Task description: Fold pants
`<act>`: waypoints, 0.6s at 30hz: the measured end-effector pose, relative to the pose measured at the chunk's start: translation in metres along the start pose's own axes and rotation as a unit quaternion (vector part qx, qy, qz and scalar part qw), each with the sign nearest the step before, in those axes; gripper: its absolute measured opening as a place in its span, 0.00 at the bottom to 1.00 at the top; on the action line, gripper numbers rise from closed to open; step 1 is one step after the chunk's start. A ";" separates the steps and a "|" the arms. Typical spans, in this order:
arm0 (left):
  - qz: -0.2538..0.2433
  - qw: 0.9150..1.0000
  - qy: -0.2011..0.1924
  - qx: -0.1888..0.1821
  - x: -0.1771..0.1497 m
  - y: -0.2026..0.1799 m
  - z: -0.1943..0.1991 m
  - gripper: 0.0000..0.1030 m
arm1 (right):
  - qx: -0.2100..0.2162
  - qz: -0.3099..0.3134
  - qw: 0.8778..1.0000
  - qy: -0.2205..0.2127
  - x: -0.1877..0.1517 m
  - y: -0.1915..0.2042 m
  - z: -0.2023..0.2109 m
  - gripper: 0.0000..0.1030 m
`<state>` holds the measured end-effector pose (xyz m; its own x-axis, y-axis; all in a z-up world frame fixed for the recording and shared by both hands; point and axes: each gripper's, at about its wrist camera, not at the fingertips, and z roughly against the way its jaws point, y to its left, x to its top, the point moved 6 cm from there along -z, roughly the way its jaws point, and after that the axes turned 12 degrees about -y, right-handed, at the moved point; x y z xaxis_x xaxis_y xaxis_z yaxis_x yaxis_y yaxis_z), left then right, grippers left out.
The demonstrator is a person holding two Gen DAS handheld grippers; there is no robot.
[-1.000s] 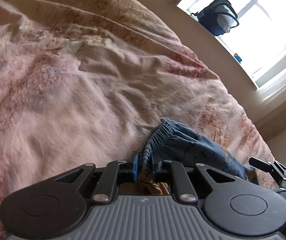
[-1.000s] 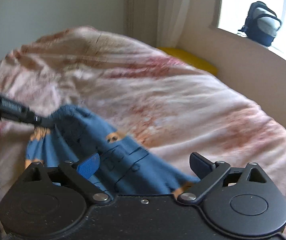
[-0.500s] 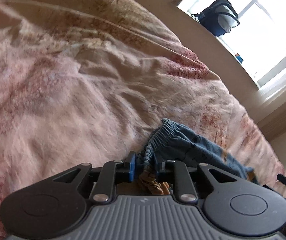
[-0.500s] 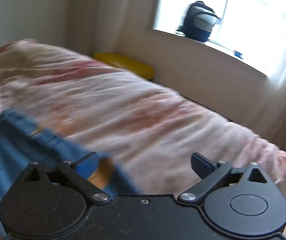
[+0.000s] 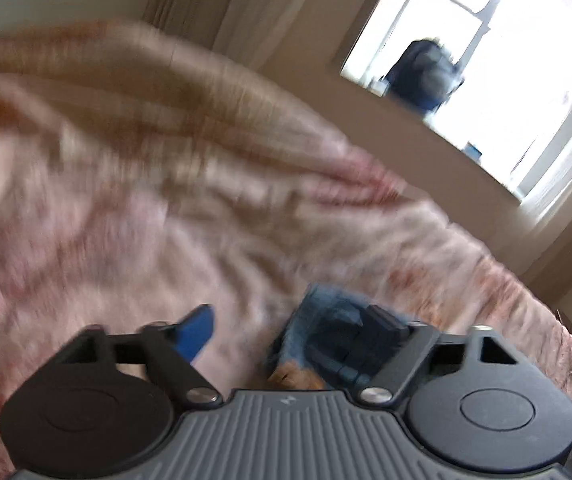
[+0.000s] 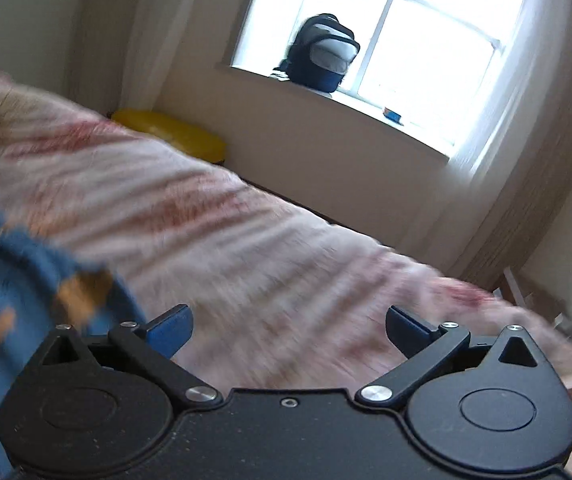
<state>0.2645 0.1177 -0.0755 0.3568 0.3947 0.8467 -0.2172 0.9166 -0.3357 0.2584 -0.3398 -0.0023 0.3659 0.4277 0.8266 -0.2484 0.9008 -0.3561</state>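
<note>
The blue pants (image 5: 326,320) with orange prints lie on the pink bedspread (image 5: 125,220). In the left wrist view they sit just ahead of my left gripper (image 5: 290,328), which is open, its right finger over the cloth and its left finger over bare bedspread. In the right wrist view the pants (image 6: 17,280) lie at the left edge, beside my right gripper (image 6: 286,328), which is open and empty over the bedspread (image 6: 245,260). Both views are blurred by motion.
A dark backpack (image 6: 326,56) stands on the window sill. A yellow cushion (image 6: 173,136) lies between the bed and the wall. Curtains hang at the right (image 6: 526,200). The bed's far edge runs under the window.
My left gripper has opened and let go of the pants' waistband, and its view has tilted up. My right gripper has swung right, away from the pants, still open.
</note>
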 end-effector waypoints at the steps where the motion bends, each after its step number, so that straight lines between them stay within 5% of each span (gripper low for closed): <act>1: -0.035 0.999 -0.015 -0.013 0.002 -0.015 0.005 0.88 | 0.011 0.018 1.000 0.001 -0.010 -0.004 0.015 0.99; 4: -0.131 0.989 0.002 -0.072 -0.009 -0.072 0.003 0.94 | 0.046 0.073 0.996 0.007 -0.042 -0.006 0.054 0.99; 6: -0.189 0.973 0.040 -0.126 -0.028 -0.120 -0.008 0.95 | 0.057 0.099 0.993 0.011 -0.066 -0.003 0.068 0.99; 10: -0.223 0.951 0.096 -0.193 -0.074 -0.194 -0.040 0.94 | 0.048 0.078 0.995 0.027 -0.104 -0.008 0.072 0.99; 13: -0.285 0.940 0.081 -0.170 -0.096 -0.231 -0.074 0.93 | 0.027 0.045 0.998 0.046 -0.135 -0.019 0.065 0.99; 16: -0.383 0.915 0.055 -0.111 -0.111 -0.250 -0.113 0.96 | -0.002 -0.009 0.999 0.050 -0.159 -0.043 0.067 0.99; 18: -0.403 0.908 0.031 -0.108 -0.112 -0.256 -0.129 0.95 | -0.038 -0.060 0.996 0.050 -0.173 -0.069 0.074 0.99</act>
<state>0.3972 -0.1529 -0.1377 0.3725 -0.4141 0.8305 0.3177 0.8978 0.3051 0.1460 -0.4817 -0.0889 0.4780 0.3177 0.8189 -0.1295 0.9476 -0.2920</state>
